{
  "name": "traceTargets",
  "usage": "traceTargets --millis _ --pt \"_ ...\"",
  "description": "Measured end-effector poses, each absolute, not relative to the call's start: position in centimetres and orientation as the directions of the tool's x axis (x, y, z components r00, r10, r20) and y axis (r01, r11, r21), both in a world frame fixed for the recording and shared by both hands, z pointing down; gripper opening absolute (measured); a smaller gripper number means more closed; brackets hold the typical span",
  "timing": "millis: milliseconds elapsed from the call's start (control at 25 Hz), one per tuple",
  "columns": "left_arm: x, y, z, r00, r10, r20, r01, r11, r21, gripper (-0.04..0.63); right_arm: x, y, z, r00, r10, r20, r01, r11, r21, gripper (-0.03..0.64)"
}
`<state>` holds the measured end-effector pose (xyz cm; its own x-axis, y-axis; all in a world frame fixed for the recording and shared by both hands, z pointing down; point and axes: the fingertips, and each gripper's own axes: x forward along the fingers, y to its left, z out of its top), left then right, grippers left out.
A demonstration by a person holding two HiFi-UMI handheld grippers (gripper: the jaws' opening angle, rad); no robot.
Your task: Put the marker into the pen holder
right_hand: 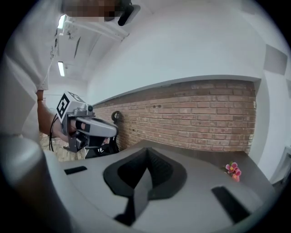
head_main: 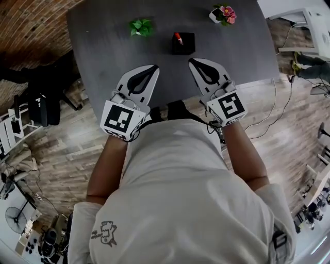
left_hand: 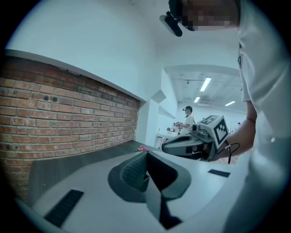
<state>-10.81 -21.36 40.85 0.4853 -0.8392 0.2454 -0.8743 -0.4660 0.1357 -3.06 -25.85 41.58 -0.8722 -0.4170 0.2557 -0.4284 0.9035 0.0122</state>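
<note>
A black pen holder (head_main: 184, 46) stands on the dark grey table (head_main: 103, 51), and the red-capped marker (head_main: 178, 37) sticks up out of it. Both grippers hover over the table's near edge, short of the holder. My left gripper (head_main: 155, 67) is shut with nothing in it, below and left of the holder. My right gripper (head_main: 191, 61) is also shut and empty, its tip just below the holder's near right corner. The left gripper view shows its jaws (left_hand: 146, 152) closed together. The right gripper view shows the same for its jaws (right_hand: 146, 150). Neither gripper view shows the holder.
A small green plant (head_main: 141, 27) sits at the table's far left and a pink flower pot (head_main: 223, 14) at the far right corner. A brick wall, black chairs and cables surround the table on a wooden floor.
</note>
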Motion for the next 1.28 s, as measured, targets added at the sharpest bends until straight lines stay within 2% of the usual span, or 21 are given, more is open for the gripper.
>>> traceTargets --millis 520,800,1280 --pt "-11.7 -14.1 37.6 0.549 -0.819 0.170 -0.836 -0.541 0.092 0.011 -4.1 -17.4 36.8 -0.855 -0.486 0.181 -0.490 0.871 0.025 0.005" --pt "-11.4 -10.9 38.2 0.591 -0.787 0.176 -0.806 -0.586 0.085 0.011 -3.6 -13.0 35.4 -0.840 -0.519 0.160 -0.519 0.853 0.043 0.005" --pt "-8.2 -10.2 36.8 0.586 -0.793 0.168 -0.810 -0.578 0.094 0.011 -0.1 -12.0 33.2 -0.861 -0.490 0.136 -0.487 0.871 0.057 0.005"
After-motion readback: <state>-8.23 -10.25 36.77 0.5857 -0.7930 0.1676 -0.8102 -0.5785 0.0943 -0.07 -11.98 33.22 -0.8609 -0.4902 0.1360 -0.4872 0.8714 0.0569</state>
